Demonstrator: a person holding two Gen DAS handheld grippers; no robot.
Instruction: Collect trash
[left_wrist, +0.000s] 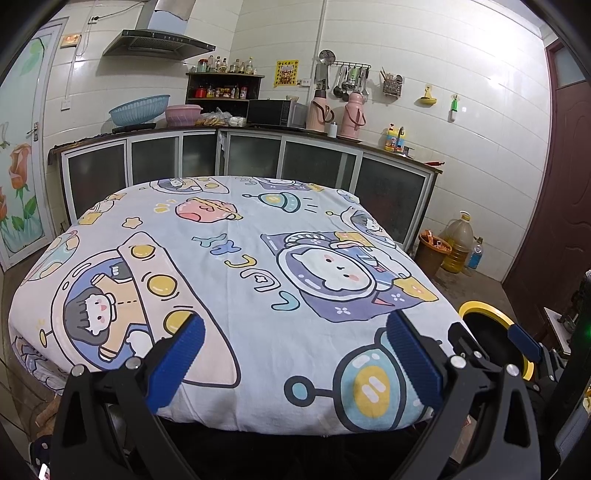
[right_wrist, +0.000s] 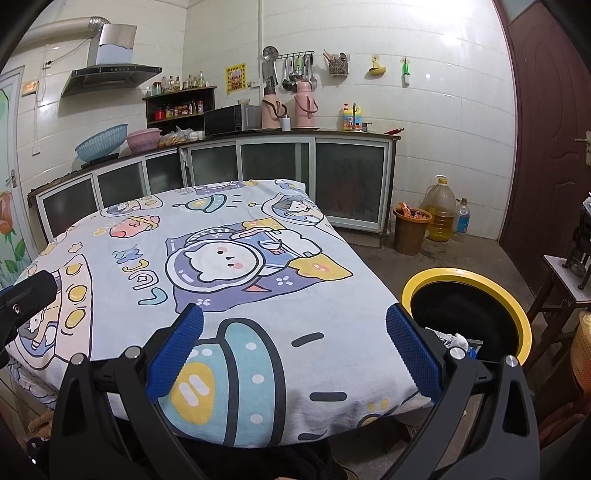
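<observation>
Left wrist view: my left gripper (left_wrist: 293, 349) hangs over the near edge of the table, its blue pads (left_wrist: 176, 363) spread wide with nothing between them. The table carries a cartoon-printed cloth (left_wrist: 236, 236) that drapes over all its edges. Off the table's near right corner stands the bin (left_wrist: 480, 308), yellow-rimmed and black inside, on the floor; my other gripper's fingers reach across in front of it.

In the right wrist view, my right gripper (right_wrist: 293, 349) is also released, pads (right_wrist: 413, 354) far apart and holding nothing, poised above the near right corner of the table. Just beside its right finger the bin (right_wrist: 517, 314) shows its opening, and crumpled white trash (right_wrist: 456, 339) lies inside against the near wall, with a bit of blue next to it that I cannot identify. A brown bucket (right_wrist: 408, 232) with orange packets sits on the floor by the cabinet (right_wrist: 349, 184), next to a large oil jug (right_wrist: 439, 210).
</observation>
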